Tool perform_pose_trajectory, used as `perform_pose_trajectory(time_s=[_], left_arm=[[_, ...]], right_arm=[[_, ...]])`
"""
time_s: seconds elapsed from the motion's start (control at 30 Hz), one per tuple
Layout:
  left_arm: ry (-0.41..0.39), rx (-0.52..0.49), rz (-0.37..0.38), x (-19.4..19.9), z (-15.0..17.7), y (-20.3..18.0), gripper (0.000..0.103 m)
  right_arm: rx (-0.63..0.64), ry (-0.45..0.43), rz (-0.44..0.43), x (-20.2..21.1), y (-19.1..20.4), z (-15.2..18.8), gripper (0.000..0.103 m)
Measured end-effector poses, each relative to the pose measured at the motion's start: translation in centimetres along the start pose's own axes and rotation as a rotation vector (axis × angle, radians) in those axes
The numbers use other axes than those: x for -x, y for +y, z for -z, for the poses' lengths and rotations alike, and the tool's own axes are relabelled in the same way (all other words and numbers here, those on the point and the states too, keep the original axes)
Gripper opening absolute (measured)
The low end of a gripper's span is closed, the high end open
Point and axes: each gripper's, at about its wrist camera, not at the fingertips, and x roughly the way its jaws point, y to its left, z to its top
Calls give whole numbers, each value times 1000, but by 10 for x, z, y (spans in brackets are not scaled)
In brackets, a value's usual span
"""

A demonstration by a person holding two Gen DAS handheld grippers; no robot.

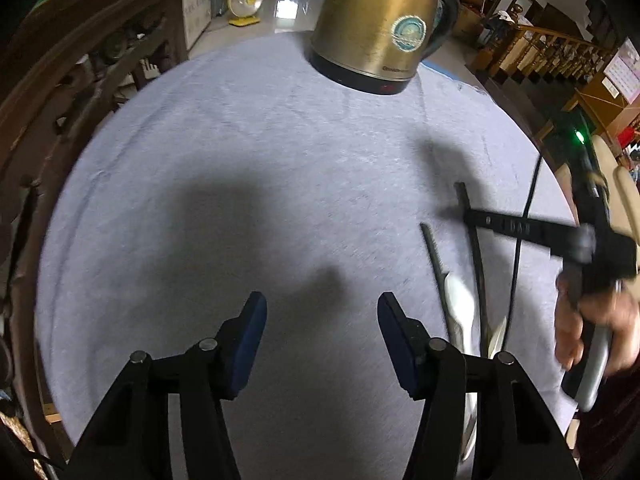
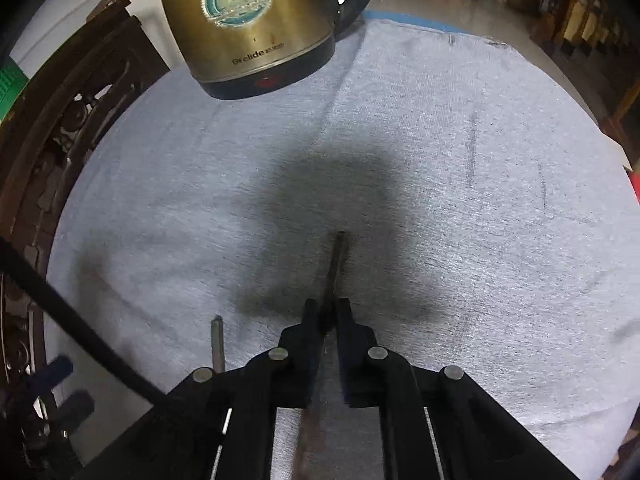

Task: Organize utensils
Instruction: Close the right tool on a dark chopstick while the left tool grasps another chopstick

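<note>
A: Right wrist view: the right gripper [image 2: 329, 312] has its jaws pinched on a thin utensil handle [image 2: 338, 258], pointing to twelve o'clock on the grey cloth [image 2: 460, 160].

B: And the left gripper [image 1: 322, 320]?

A: Wide apart, holding nothing; a second utensil [image 1: 460, 300] lies at its three o'clock, the kettle [image 1: 376, 20] at twelve.

Grey cloth-covered table [image 1: 240, 152] bears a brass kettle [image 1: 376, 28] and two utensils [image 1: 460, 300] (side by side).

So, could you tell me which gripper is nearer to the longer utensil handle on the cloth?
Right. The right gripper is shut on the longer utensil handle; the left gripper hangs open over bare cloth, off to the side of both utensils.
</note>
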Motion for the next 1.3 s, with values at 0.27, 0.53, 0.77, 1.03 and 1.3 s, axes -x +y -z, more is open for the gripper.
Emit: perform_pose_trajectory(time_s=[0.27,0.53,0.77,1.03,1.3], left_arm=[[93,-7,73,-42,-39,-44,47],[168,24,76,-75,-53,-71,46],[168,7,24,-84,-54,-91,19],[102,-50,-13,-75,-48,-105,6],[-83,-110,-17,3,-36,-118,6]], right_arm=[[-97,-110,-127,29,-56,22,8],[-166,-214,-242,58,-103,42,8],[-196,-241,-300,77,-123,55,8],[-205,-348,-359,109,-135,70,8],[-223,-468,-392,150,-141,90,7]])
